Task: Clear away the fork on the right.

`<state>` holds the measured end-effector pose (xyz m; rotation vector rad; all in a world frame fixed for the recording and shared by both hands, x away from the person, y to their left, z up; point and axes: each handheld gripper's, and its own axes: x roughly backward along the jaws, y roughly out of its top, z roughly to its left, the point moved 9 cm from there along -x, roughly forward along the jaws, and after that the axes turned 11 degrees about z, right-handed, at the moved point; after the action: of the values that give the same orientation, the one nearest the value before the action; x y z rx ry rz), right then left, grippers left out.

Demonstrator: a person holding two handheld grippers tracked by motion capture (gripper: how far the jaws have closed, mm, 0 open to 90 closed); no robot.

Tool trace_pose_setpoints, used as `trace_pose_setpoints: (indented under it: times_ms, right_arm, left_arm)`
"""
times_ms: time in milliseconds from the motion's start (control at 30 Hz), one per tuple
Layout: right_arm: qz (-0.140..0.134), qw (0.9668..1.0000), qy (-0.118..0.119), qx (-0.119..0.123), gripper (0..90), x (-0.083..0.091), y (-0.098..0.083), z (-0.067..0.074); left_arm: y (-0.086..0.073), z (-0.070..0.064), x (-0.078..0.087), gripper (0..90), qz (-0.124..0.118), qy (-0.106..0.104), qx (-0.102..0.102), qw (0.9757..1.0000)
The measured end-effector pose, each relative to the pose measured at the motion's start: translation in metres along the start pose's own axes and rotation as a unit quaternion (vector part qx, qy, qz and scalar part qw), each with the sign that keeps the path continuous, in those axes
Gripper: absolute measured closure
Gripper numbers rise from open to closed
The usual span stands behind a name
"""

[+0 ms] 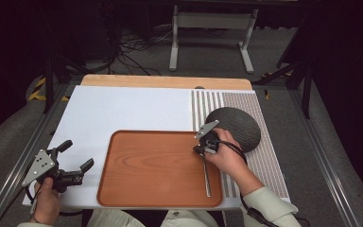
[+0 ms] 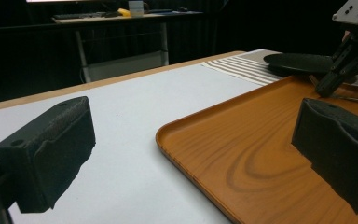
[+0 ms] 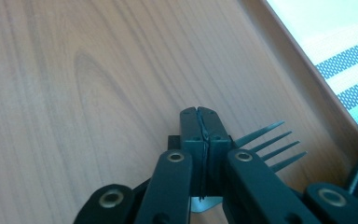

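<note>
Between the pressed-together pads of the right gripper [image 3: 200,135] sat a fork [image 3: 265,144] — tines low over the wooden tray [image 1: 123,189], near its right edge. Placing it seemed the step in hand; release would follow. Where the jaws met the handle stayed hidden. Off the tray's left edge, the left gripper [image 1: 75,158] gaped empty.

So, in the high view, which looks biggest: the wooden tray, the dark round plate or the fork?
1. Wooden tray, by far the largest.
2. Dark round plate, clearly smaller; a hand covers its near edge.
3. Fork, a thin strip lying along the tray's right side, its far end under the right gripper.
</note>
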<state>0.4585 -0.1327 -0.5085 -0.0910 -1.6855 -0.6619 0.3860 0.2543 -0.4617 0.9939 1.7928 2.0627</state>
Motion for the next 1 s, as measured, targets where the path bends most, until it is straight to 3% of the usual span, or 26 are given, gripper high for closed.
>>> trace_pose_setpoints:
  times_ms: [233,367,433,567,600,633,767,1000]
  right_arm:
    - [0.0,1.0,-0.001,-0.003,89.1,0.001,-0.002,-0.002]
    - [-0.007,1.0,-0.003,-0.005,83.1,0.004,0.0,-0.003]
    - [-0.014,0.9999,-0.008,-0.002,76.4,0.008,0.002,-0.003]
    - [-0.046,0.9989,-0.01,-0.006,38.0,0.019,0.012,-0.002]
    - [-0.046,0.9989,-0.01,-0.006,38.0,0.019,0.012,-0.002]
    - [-0.068,0.9977,-0.005,-0.007,28.5,0.022,0.017,0.0]
    - [-0.101,0.9948,-0.01,0.002,18.0,0.039,0.023,0.003]
    - [-0.144,0.9894,-0.015,-0.011,15.3,0.064,0.02,-0.002]
  left_arm:
    - [0.0,0.0,-0.001,0.0,0.0,-0.001,0.0,1.0]
    - [0.0,0.0,-0.001,0.0,-0.001,-0.003,0.0,1.0]
    - [0.0,0.001,-0.001,0.0,-0.002,-0.004,0.001,1.0]
    - [0.0,0.0,-0.002,0.0,-0.002,-0.006,0.002,1.0]
    - [0.0,0.0,-0.002,0.0,-0.002,-0.006,0.002,1.0]
    - [0.001,0.0,-0.002,0.0,-0.002,-0.007,0.001,1.0]
    - [0.001,0.0,-0.002,0.0,-0.002,-0.007,0.003,1.0]
    - [0.001,-0.001,-0.002,0.0,-0.002,-0.006,0.002,1.0]
